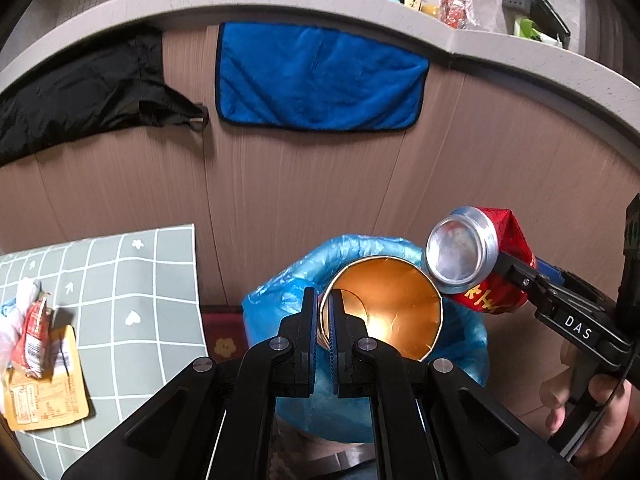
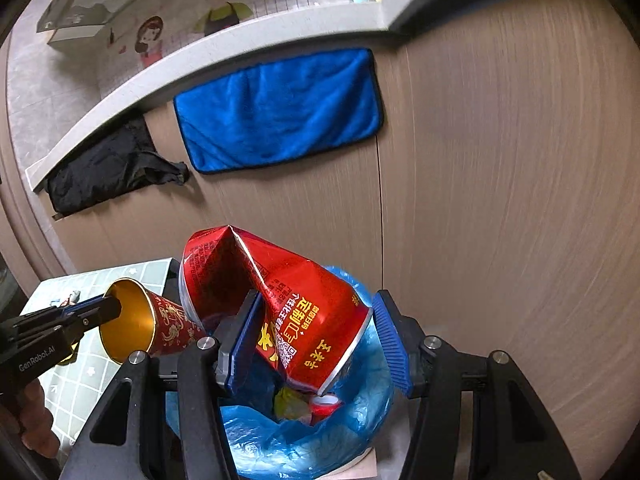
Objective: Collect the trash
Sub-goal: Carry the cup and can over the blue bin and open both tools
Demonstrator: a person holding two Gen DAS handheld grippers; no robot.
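Red trash held over the blue-lined bin [image 2: 304, 432].
We pinch the rim of a gold-lined paper cup [image 1: 384, 312] in our left gripper [image 1: 323, 320], jaws nearly together, while our right gripper [image 2: 316, 344] clamps a crushed red can [image 2: 276, 300] above the bag.

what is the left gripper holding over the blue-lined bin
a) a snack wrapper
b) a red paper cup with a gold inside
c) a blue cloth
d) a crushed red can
b: the left gripper is clamped on the rim of the red paper cup with the gold lining, while the crushed red can sits in the right gripper.
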